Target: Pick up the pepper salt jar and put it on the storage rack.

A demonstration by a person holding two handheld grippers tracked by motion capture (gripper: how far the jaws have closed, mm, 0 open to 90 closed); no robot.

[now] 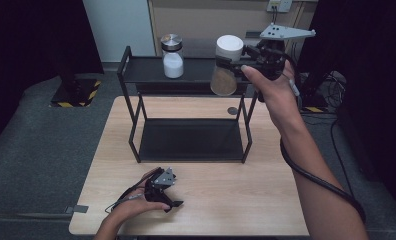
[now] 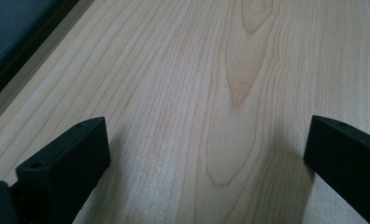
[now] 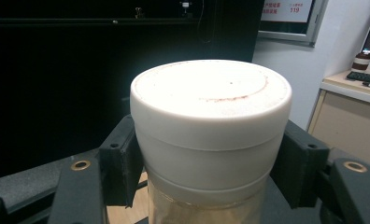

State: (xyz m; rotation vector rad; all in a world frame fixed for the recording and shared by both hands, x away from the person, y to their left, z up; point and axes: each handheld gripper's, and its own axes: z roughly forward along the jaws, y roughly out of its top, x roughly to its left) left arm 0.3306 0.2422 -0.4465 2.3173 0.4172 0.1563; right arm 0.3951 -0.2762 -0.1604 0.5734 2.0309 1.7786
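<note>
A clear jar of brown powder with a white lid [image 1: 226, 65] hangs in the air at the right end of the black shelf rack's top shelf [image 1: 146, 71]. My right gripper [image 1: 229, 63] is shut on the jar just under its lid. In the right gripper view the white-lidded jar [image 3: 211, 126] sits clamped between both black jaws. My left gripper [image 1: 172, 200] rests low on the wooden table [image 1: 266, 200] near the front edge. Its jaws stand wide apart over bare wood, as the left gripper [image 2: 206, 154] view shows.
A second jar [image 1: 172, 56] with white contents and a metal lid stands on the top shelf, left of the held jar. The rack's lower shelf [image 1: 191, 140] lies dark and bare. A small round disc [image 1: 232, 111] lies on the table behind the rack.
</note>
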